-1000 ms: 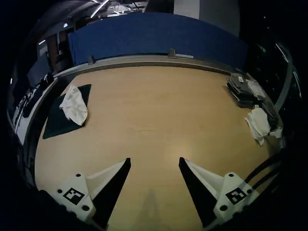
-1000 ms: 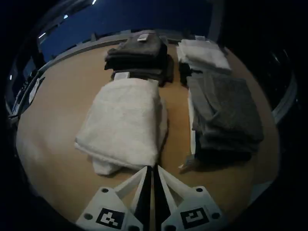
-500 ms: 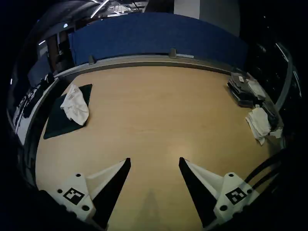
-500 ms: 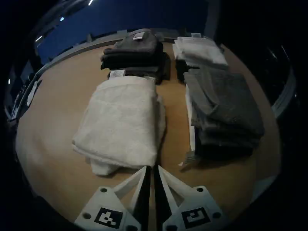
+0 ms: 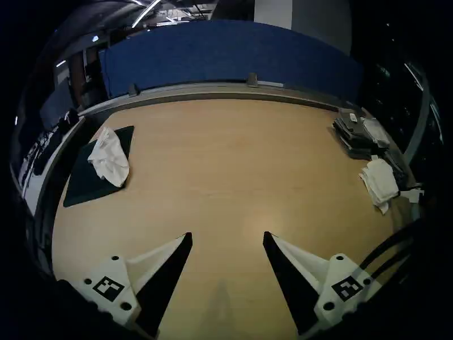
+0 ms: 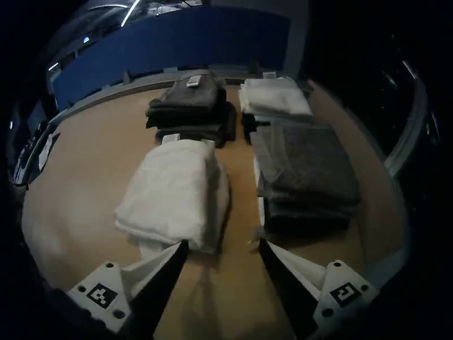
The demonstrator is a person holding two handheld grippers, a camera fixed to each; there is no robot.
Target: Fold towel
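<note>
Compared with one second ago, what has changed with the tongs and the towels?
The right tongs, shut a second ago at the near edge of the folded white towel, have opened wide and drawn back a little. The left tongs stay open above the light wooden table. The folded towel, the stacked grey towels and the crumpled white cloth on the dark green mat have not moved.

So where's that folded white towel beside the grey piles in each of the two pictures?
Left gripper view: the folded white towel lies small at the far right edge of the table, nearer than the grey piles.
Right gripper view: it lies large, centre-left, just ahead of the open right gripper, beside the grey piles.
Shared landmark: the blue partition behind the table.
</note>
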